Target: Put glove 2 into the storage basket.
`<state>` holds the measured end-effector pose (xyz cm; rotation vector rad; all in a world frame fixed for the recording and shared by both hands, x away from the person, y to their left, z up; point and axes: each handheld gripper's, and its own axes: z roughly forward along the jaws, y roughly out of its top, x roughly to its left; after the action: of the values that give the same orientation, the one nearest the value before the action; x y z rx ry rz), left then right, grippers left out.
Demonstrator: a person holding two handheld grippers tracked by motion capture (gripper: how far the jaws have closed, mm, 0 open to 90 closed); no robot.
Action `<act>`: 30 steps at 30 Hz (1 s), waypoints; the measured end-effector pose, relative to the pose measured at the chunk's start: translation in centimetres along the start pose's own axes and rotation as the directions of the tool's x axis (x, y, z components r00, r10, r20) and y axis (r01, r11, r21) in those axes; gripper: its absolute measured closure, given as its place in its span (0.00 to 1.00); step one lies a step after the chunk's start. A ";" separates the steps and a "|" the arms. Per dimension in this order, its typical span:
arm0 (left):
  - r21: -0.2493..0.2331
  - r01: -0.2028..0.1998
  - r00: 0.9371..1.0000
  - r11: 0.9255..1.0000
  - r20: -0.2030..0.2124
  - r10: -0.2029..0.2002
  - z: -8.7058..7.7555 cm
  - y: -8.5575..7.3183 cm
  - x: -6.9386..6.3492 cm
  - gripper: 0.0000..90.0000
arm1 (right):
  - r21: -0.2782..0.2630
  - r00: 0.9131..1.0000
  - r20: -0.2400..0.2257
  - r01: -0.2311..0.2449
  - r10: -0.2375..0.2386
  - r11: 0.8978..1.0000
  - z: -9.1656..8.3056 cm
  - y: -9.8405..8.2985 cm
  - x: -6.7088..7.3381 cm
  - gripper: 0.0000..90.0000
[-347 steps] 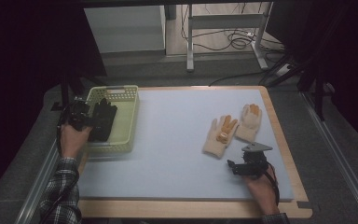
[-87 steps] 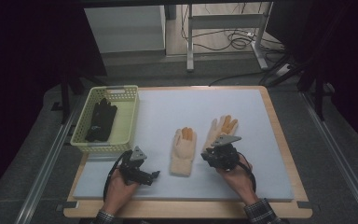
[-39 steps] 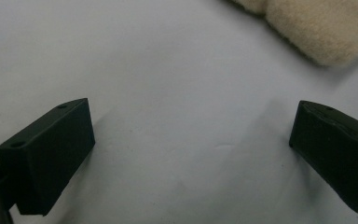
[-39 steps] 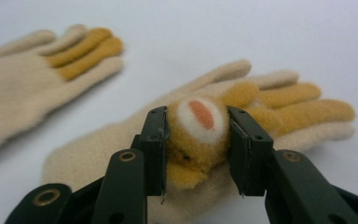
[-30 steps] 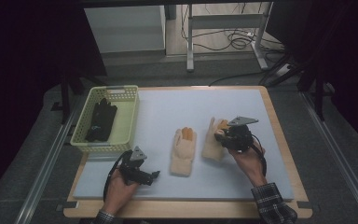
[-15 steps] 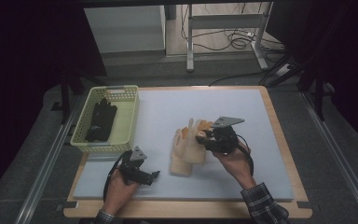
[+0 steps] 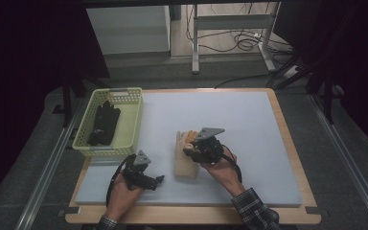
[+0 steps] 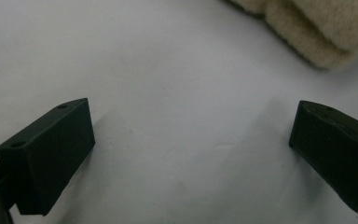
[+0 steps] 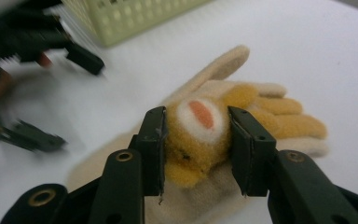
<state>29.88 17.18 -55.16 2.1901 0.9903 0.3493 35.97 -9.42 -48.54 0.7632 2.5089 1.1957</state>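
- Beige fleece: the glove with the orange patch (image 9: pixel 200 135) is clenched between the jaws of your right gripper (image 7: pixel 191 148), directly above the second glove (image 7: pixel 184 165) lying flat on the desk (image 7: pixel 268 143).
- Your right jaws press both sides of the patch; they have just been easing slightly wider with the glove between them.
- Your left gripper (image 7: pixel 155 181) rests on the desk just left of the flat glove's cuff, jaws released, nothing between them.
- Left of that flat glove, the yellow-green basket (image 7: pixel 132 120) holds a black glove (image 7: pixel 104 122).
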 end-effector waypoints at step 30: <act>0.002 0.000 1.000 1.000 0.001 0.000 0.0 0.0 0.0 0.00 | 0.025 0.999 0.011 -0.044 0.044 0.999 -2.7 -4.1 -1.5 0.80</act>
<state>29.88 17.18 -55.15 2.1921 0.9904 0.3472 34.56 -14.16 -50.04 0.8324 2.5159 1.1732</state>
